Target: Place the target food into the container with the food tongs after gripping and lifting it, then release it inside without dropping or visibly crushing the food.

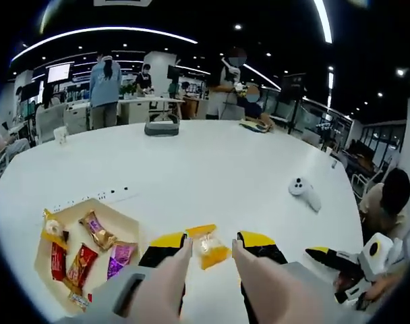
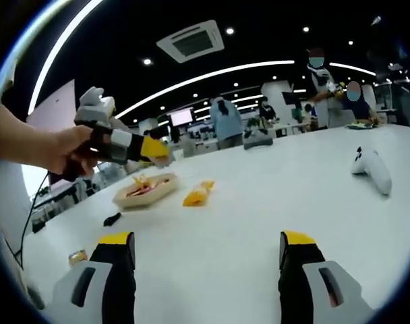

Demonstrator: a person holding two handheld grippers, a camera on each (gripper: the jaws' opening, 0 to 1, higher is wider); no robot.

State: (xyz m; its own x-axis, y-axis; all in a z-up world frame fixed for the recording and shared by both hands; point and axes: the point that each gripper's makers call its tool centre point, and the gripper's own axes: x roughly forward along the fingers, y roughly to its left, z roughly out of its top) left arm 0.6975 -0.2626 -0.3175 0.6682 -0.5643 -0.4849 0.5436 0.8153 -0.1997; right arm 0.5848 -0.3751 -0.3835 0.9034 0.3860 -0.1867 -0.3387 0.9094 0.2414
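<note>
- on the white surface [image 1: 212, 169], yellow wrapped snack [image 1: 208, 247] sits between the tongs [image 1: 210, 260], tray [image 1: 127, 223] at 9 o'clock
- left gripper [image 1: 212, 244] apart, right gripper [image 2: 208, 260] apart too
- looks light, crinkly, squishy, so pinch mid-body gently

Right hand-held gripper [image 2: 208, 260] jaws wide apart above table [image 2: 259, 202]; yellow packet [image 2: 197, 194] beside tray [image 2: 145, 190].
</note>
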